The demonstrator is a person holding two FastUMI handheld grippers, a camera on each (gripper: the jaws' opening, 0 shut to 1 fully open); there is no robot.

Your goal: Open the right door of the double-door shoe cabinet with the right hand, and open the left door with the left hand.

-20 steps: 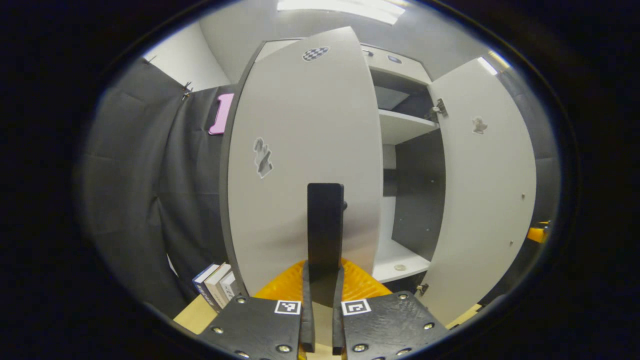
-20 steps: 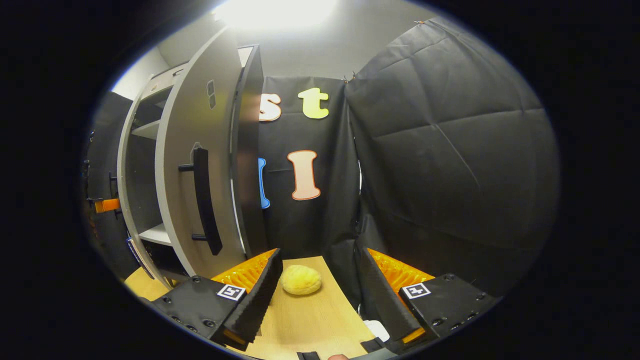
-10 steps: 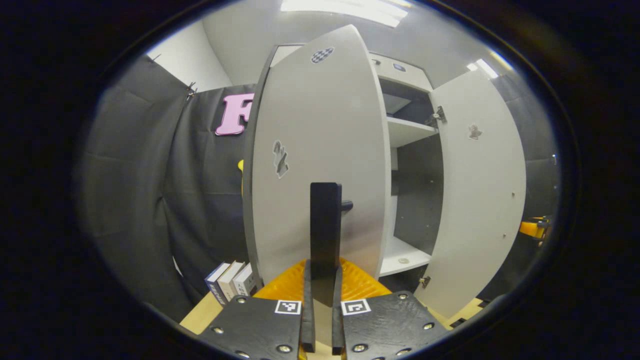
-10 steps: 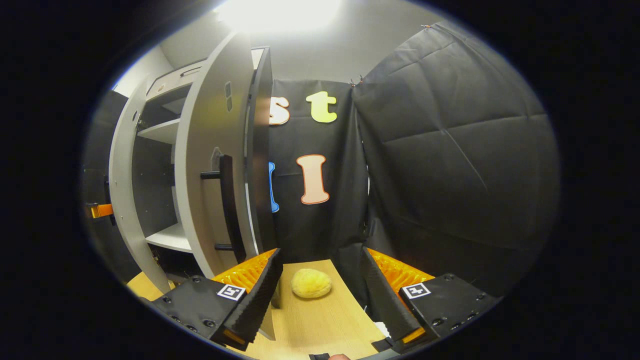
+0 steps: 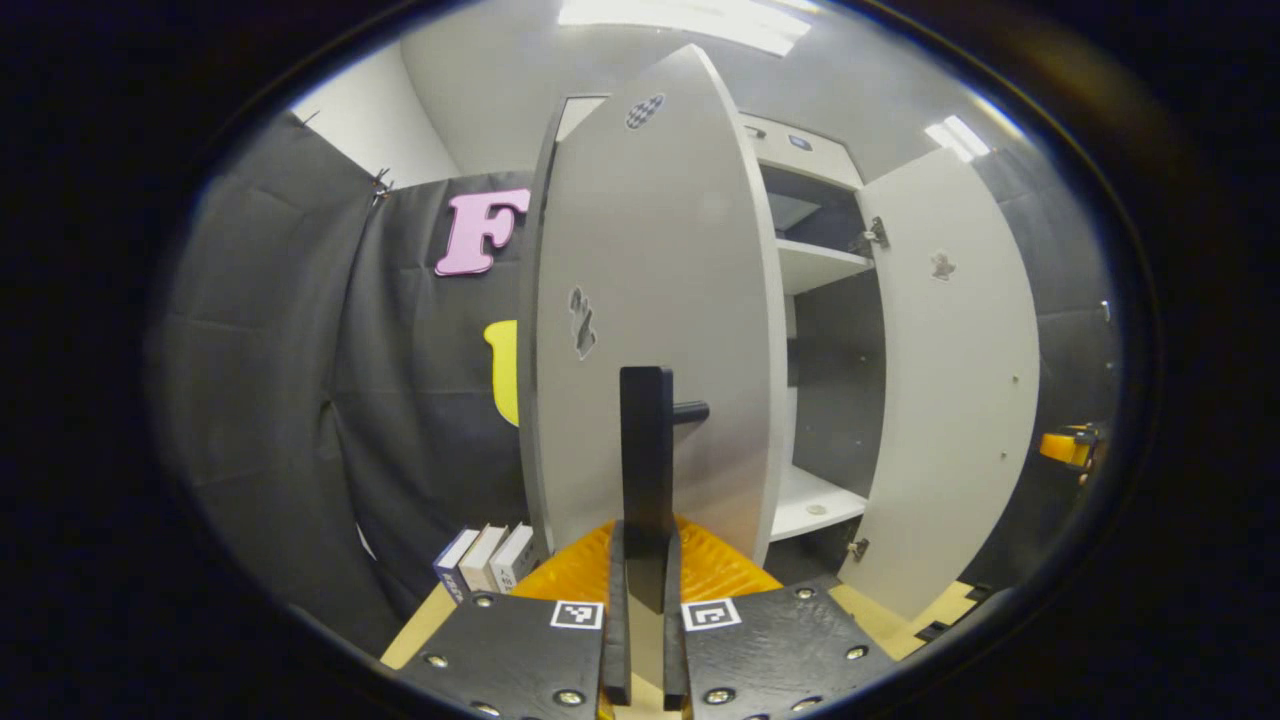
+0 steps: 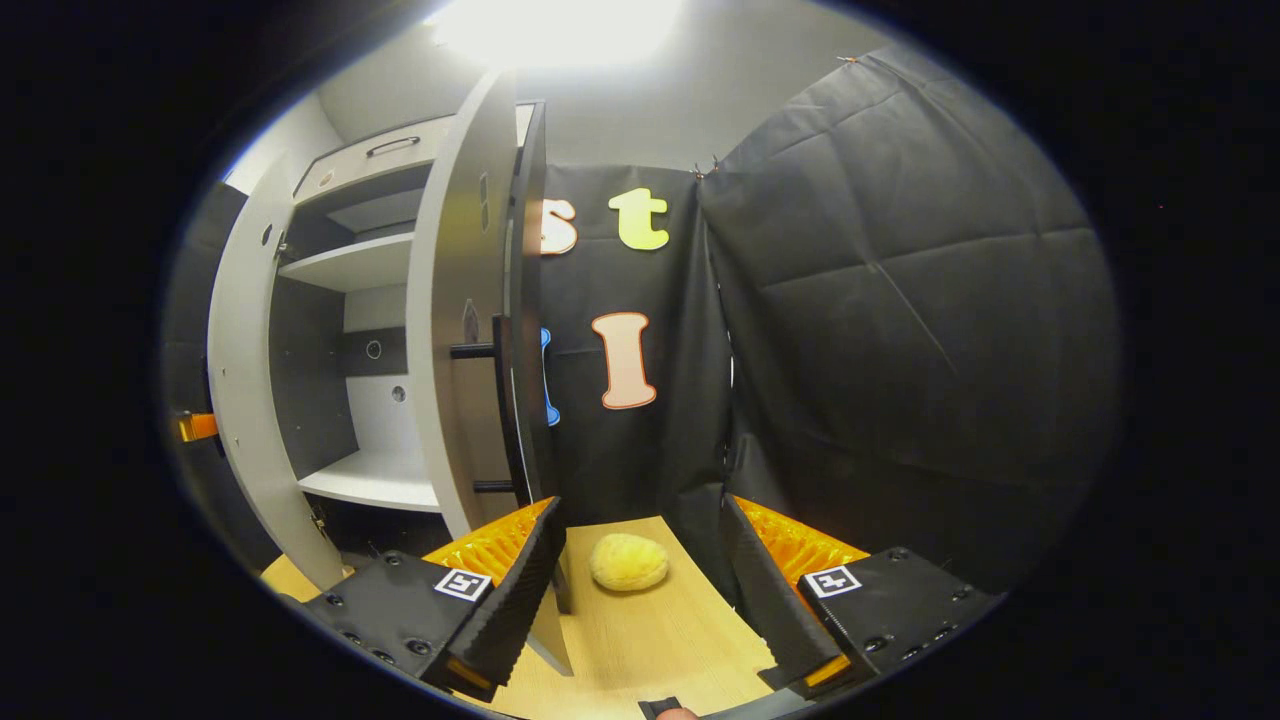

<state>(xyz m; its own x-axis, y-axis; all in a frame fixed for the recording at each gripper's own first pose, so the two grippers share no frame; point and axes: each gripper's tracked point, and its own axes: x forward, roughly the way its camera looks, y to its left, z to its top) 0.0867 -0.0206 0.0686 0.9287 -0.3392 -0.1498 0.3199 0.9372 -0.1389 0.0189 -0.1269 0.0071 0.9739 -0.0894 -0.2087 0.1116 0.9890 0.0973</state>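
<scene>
The grey shoe cabinet (image 5: pixel 815 265) stands with both doors swung out. In the left gripper view, the left door (image 5: pixel 650 260) faces me, and my left gripper (image 5: pixel 645 535) is shut on its upright black bar handle (image 5: pixel 647 440). The right door (image 5: pixel 950 380) hangs open at the right, its inner face showing. In the right gripper view, that right door (image 6: pixel 460 330) appears nearly edge-on with its black handle (image 6: pixel 503 410). My right gripper (image 6: pixel 640 510) is open and holds nothing, to the right of that door and apart from it. The left door's inner face (image 6: pixel 240 400) is at far left.
Bare shelves (image 6: pixel 365 480) show inside the cabinet. A yellow spongy lump (image 6: pixel 628 562) lies on the wooden tabletop (image 6: pixel 650 640) between my right fingers. Three books (image 5: pixel 485 560) stand left of the cabinet's foot. Black cloth walls close in at left and right.
The left door has swung further out with my left gripper on its handle. The right gripper view has shifted, so the right door now appears edge-on; that gripper stays open.
</scene>
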